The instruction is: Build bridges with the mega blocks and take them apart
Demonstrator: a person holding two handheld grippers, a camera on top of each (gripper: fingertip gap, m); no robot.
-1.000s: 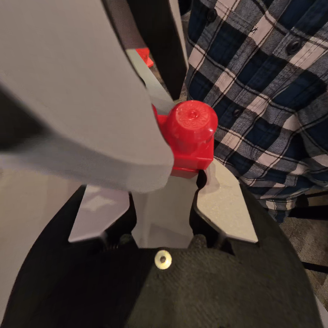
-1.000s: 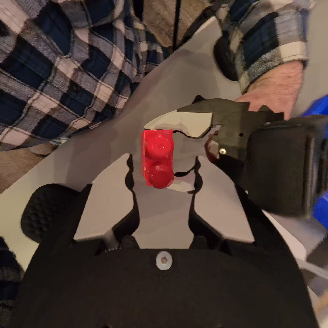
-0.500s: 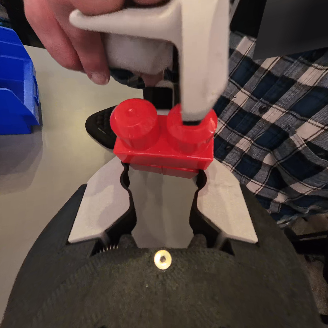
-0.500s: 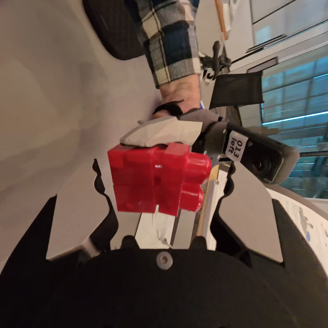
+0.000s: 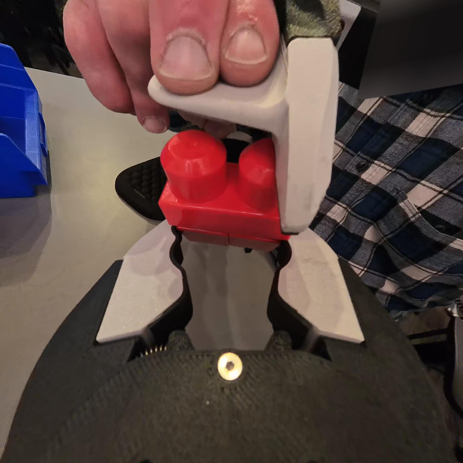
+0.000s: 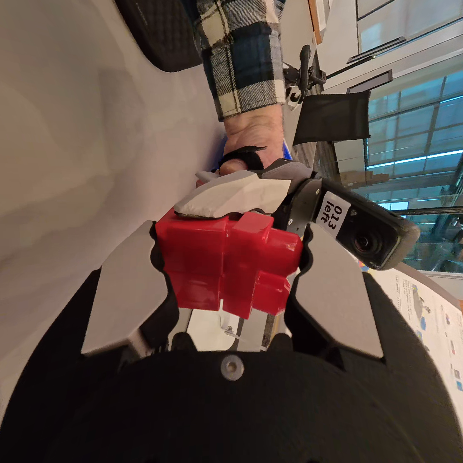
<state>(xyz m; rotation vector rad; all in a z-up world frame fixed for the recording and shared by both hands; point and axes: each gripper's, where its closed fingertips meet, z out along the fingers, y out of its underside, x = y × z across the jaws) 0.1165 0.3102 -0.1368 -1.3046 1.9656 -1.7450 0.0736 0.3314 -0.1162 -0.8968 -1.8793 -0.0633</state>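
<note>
While both grippers meet at one stack of red blocks (image 5: 220, 213), the stack hangs in the air above the pale surface (image 5: 82, 238), near the person's plaid shirt (image 5: 400, 200). The left gripper (image 5: 230, 240) has its jaws clamped on the lower part of the stack, with a finger on each short end, and the two round studs of the top block (image 5: 193, 165) point away from its camera. In the right wrist view, the right gripper (image 6: 226, 250) has its jaws around the same stack (image 6: 225, 263) from another side: its left pad (image 6: 156, 250) touches the base of the blocks and its right pad (image 6: 304, 248) touches the end of a stud. One pale finger of the left gripper (image 6: 233, 200) lies on top of the stack in that view. A hand (image 5: 170, 50) grips the right gripper's handle just behind the blocks. A blue bin (image 5: 17, 125) stands at the left on the surface, and a black pad (image 5: 142, 185) lies behind the stack
</note>
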